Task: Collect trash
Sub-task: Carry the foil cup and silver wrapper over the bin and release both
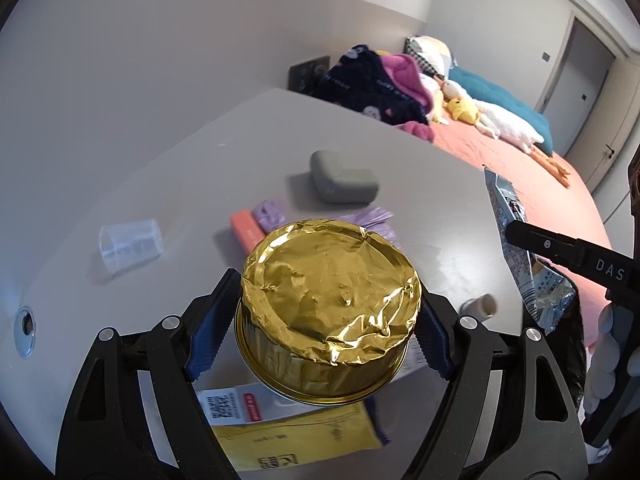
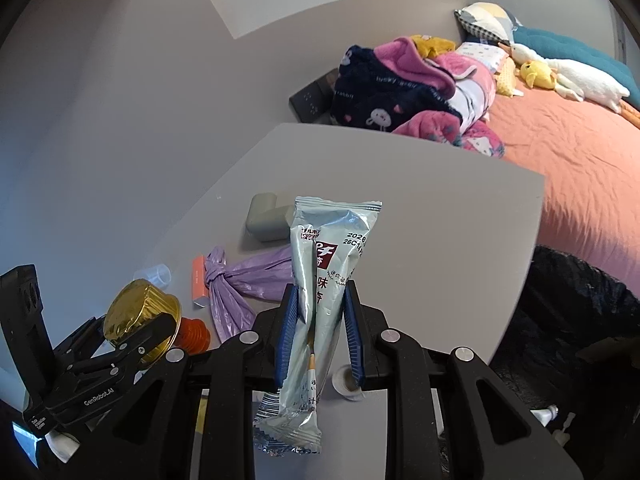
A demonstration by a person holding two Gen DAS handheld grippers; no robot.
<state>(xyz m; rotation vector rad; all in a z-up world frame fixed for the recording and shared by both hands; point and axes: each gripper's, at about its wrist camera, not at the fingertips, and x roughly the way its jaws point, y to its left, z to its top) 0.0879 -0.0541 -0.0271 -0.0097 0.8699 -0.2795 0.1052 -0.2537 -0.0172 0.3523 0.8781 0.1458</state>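
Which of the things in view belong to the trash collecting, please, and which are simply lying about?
Part of the job:
- gold foil can, held in the left gripper
- silver snack wrapper, held in the right gripper
- black trash bag beside the table
- small paper cup, probably

Lying about:
- grey case
- tied purple bag
- bedding and plush toys on the bed

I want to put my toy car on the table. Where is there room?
The bare far-right part of the table, between the grey case and the edge by the bed, is free. So is the far-left corner beyond the clear plastic cup. The middle is crowded: purple bag, orange box, papers.
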